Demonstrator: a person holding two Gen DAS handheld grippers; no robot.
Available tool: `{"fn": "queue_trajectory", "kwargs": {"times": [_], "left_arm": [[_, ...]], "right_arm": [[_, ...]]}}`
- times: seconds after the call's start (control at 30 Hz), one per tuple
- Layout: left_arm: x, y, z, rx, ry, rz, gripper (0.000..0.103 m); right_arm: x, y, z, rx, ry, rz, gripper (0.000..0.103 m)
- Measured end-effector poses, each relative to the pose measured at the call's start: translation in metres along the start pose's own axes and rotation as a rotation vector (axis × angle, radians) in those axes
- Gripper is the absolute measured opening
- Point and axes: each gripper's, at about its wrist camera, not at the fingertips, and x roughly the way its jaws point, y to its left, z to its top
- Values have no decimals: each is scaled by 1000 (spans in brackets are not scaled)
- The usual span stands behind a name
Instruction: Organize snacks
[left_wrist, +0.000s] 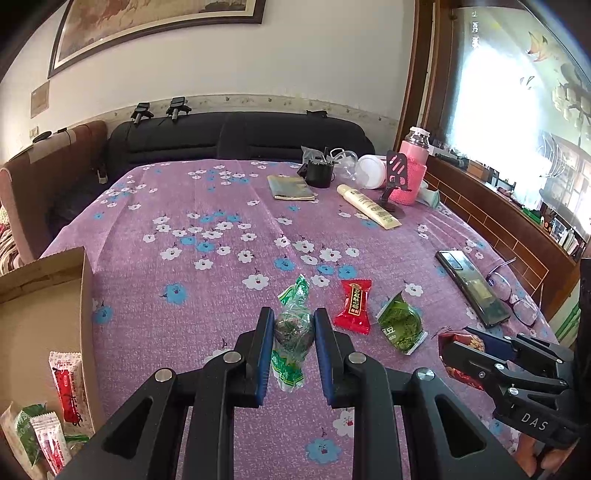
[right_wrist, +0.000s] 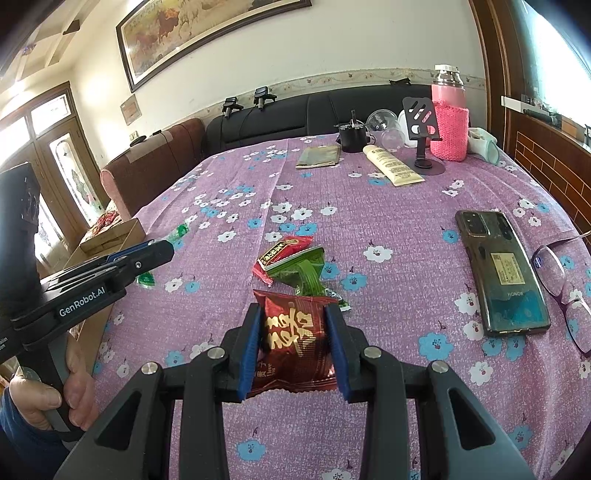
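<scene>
Your left gripper (left_wrist: 291, 325) has its jaws pinched on a green-wrapped candy (left_wrist: 293, 332); the round dark lump sits squeezed between the blue pads (left_wrist: 264, 350), with the twisted wrapper ends sticking out ahead of and behind them. Just right of those jaws lie a red candy (left_wrist: 352, 306) and, beside it, a green packet (left_wrist: 400, 323), both flat on the purple cloth (left_wrist: 207, 206). Well to the left of the jaws stands the cardboard box (left_wrist: 85, 295), with several sachets (left_wrist: 66, 387) already inside.

Your right gripper (right_wrist: 293, 321) has its jaws closed on a dark red packet (right_wrist: 291, 343), pads pressing both its side edges. Just ahead of those jaws the green packet (right_wrist: 303, 269) and red candy (right_wrist: 280, 253) overlap. To their right lie a phone (right_wrist: 502, 273) and glasses (right_wrist: 557, 273).
</scene>
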Motion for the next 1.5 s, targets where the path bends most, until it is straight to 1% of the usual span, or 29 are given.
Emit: {"fn": "queue_trajectory", "kwargs": {"times": [0.5,0.7,0.8,1.03,1.13,1.2,1.23,1.27,1.4,1.47,1.5], "left_arm": [[-7,1,2,-14,-23,-16,22],[-7,1,2,-13,-19,-30,22],[-7,2,2,-19,-16,-34,22],[1,4,2,-30,7,-37,22],[8,5,2,-32,28,-44,22],[9,5,4,-30,27,-40,22],[10,5,6,-31,27,-41,22],[12,5,7,-33,26,-41,22],[17,5,8,-34,32,-31,22],[18,7,8,-44,36,-33,22],[18,9,8,-49,37,-31,22]], "right_arm": [[-1,0,0,-3,-28,-24,33],[3,-4,-1,8,-19,-31,33],[3,-5,-2,15,-22,-25,33],[2,-5,-3,62,-13,29,33],[2,-2,-5,60,-10,13,33],[2,-2,-6,72,-13,28,33],[3,-3,-7,74,-15,17,33],[4,-3,-7,72,-11,9,33],[18,-10,-10,106,55,31,33],[21,-11,-10,114,71,48,33],[20,-10,-10,110,69,42,33]]}}
